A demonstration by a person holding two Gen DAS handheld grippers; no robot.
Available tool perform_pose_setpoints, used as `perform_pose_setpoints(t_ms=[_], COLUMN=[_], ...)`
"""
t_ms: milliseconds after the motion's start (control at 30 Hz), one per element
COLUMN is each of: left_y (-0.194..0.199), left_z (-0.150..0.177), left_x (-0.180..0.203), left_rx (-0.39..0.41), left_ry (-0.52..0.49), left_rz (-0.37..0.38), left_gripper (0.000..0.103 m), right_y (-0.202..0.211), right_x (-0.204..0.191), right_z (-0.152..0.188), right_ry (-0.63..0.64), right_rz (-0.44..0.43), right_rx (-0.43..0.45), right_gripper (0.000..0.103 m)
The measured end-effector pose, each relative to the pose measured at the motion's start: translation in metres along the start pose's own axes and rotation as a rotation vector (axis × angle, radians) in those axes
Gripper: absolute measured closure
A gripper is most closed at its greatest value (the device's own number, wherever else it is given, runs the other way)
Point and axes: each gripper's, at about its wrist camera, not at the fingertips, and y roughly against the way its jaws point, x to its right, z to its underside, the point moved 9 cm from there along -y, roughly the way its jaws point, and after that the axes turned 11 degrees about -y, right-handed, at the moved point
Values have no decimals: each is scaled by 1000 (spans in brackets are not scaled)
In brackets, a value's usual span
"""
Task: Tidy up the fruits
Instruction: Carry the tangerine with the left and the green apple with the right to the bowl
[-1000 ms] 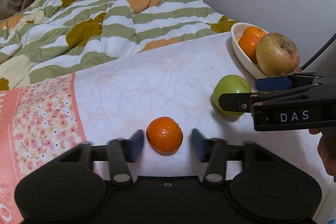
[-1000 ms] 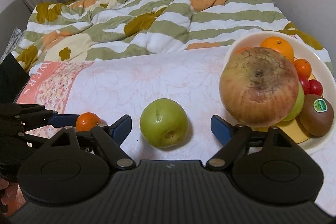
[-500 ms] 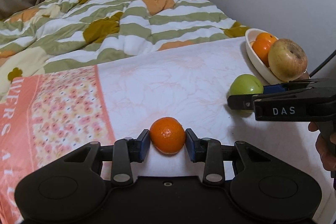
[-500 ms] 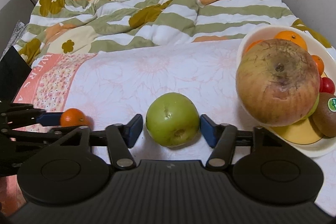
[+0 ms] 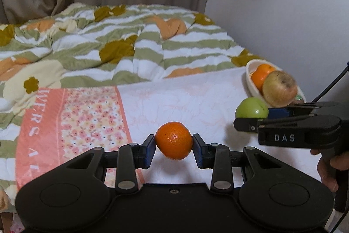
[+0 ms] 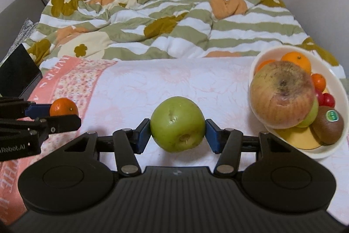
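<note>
My left gripper (image 5: 173, 146) is shut on a small orange mandarin (image 5: 173, 140) and holds it just above the white floral bedsheet (image 5: 185, 97). My right gripper (image 6: 177, 134) is shut on a green apple (image 6: 177, 127), also lifted a little. The mandarin shows in the right wrist view (image 6: 63, 106) at the left, and the apple in the left wrist view (image 5: 252, 107) at the right. A white fruit bowl (image 6: 333, 78) at the right holds a large brownish apple (image 6: 282, 96), oranges, cherry tomatoes, a kiwi and a banana.
A rumpled green-striped quilt (image 6: 174, 21) covers the far half of the bed. A pink floral panel (image 5: 72, 121) lies to the left. A wall (image 5: 283, 3) is at the right and curtains behind. A dark object (image 6: 18, 71) sits at the left edge.
Both grippers have closed on their fruit and lifted: the left on the mandarin, the right on the green apple. Both views have tilted up.
</note>
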Motion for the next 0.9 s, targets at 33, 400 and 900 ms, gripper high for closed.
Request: perform_pose_setpoints(t_ms=[33, 400, 900], left_y=[6, 66, 91], left_z=[-1, -10, -33], left_x=[1, 30, 130], left_rx=[10, 121, 194], left_ry=[-1, -4, 50], left_rz=[-2, -16, -99], left_gripper=[63, 63, 63], right_y=[6, 89, 175], right_x=[-1, 5, 76], right_z=[0, 10, 26], right_ry=[1, -26, 18], right_rz=[-2, 9, -101], right_rx=[6, 94, 121], right_gripper=[34, 34, 34])
